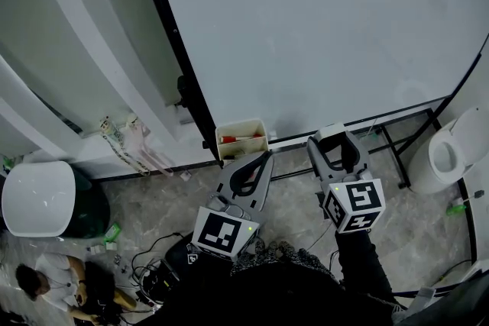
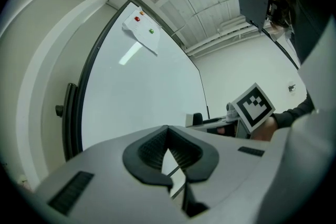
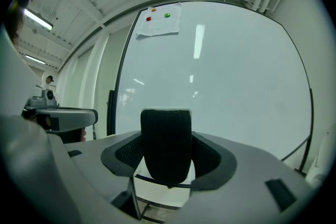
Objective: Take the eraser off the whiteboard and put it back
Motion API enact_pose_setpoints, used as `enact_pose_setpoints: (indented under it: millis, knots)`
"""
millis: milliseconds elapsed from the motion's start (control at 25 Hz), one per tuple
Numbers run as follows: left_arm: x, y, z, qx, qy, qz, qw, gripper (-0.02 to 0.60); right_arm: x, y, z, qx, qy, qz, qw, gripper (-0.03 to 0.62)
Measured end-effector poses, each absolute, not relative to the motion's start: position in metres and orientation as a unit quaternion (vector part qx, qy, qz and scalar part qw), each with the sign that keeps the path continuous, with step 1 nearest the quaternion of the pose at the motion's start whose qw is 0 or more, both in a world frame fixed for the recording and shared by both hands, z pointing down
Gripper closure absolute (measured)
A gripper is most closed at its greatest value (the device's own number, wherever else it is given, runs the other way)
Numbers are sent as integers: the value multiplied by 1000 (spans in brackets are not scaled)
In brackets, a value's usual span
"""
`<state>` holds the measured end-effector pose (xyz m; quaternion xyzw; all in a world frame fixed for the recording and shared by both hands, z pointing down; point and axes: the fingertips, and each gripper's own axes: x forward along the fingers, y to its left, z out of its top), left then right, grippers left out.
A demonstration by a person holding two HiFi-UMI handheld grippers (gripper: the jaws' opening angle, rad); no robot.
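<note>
Left gripper jaws together, empty; right gripper jaws clamped on eraser; both side by side, pointing forward.

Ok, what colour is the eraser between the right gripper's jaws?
The eraser is black-faced with a white back, clearest in the right gripper view.

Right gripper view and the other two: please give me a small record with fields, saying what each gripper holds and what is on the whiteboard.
right gripper: shut on the eraser, black felt side toward its camera
left gripper: shut, nothing between the jaws
whiteboard: blank, with one paper sheet at its top under two magnets
marker tray: at the board's lower edge, in front of the left gripper, red markers inside
eraser contact with board: cannot tell
</note>
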<state>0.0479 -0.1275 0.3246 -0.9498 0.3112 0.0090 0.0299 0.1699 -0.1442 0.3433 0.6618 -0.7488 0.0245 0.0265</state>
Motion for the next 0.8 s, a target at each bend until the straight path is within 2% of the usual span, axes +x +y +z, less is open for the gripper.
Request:
enact_pose_setpoints:
  millis: [800]
  knots:
    - [12, -143, 334, -931, 366, 0, 13, 580, 155, -173, 332, 652, -758, 25, 17, 326]
